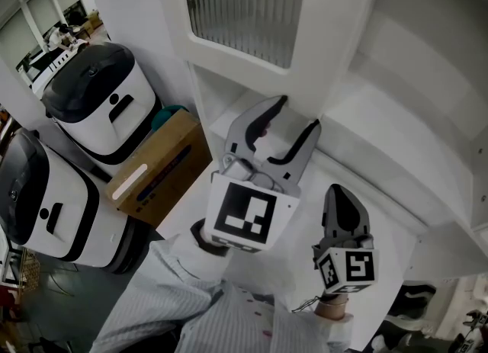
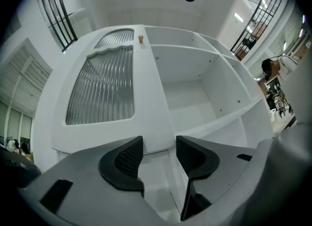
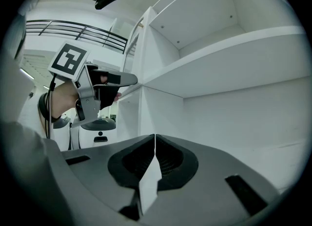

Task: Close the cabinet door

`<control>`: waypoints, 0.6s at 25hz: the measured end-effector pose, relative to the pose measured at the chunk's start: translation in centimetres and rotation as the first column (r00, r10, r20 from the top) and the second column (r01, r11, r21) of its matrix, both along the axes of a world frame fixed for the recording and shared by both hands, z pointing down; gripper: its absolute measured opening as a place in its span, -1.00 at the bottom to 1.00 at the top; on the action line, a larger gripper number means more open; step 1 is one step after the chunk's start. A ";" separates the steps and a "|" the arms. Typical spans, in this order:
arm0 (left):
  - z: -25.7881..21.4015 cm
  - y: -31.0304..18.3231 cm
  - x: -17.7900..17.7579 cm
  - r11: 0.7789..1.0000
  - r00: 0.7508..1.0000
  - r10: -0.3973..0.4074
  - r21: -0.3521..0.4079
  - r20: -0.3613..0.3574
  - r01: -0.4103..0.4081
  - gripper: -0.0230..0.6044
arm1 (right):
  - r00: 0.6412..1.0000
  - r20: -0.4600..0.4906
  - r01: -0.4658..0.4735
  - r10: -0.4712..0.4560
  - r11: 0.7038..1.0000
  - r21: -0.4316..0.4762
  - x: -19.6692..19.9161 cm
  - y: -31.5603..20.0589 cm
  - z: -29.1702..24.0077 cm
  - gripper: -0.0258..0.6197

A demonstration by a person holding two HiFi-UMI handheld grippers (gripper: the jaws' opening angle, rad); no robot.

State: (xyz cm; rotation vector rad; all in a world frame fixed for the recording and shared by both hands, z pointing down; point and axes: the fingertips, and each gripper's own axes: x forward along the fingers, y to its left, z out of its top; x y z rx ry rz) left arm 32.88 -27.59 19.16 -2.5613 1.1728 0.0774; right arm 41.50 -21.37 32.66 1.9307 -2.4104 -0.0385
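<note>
The white cabinet door with its ribbed glass pane stands swung open, away from the empty white cabinet shelves. My left gripper points up at the door's lower corner. Its jaws are open, one on each side of the door's bottom edge, and the pads do not press on it. The left gripper also shows from the side, at the door's free edge. My right gripper hangs lower right, in front of the shelves. It is shut with nothing in it.
Two white-and-black machines stand on the floor at the left. A cardboard box leans between them and the cabinet. White shelf boards run to the right. A person is far off in the room.
</note>
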 end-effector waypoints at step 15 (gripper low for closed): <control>-0.1 4.0 -2.4 0.999 0.999 0.038 -0.023 -0.035 -0.039 -0.60 | 0.999 -0.047 0.018 -0.016 0.999 0.046 -2.9 2.8 -2.4 -0.87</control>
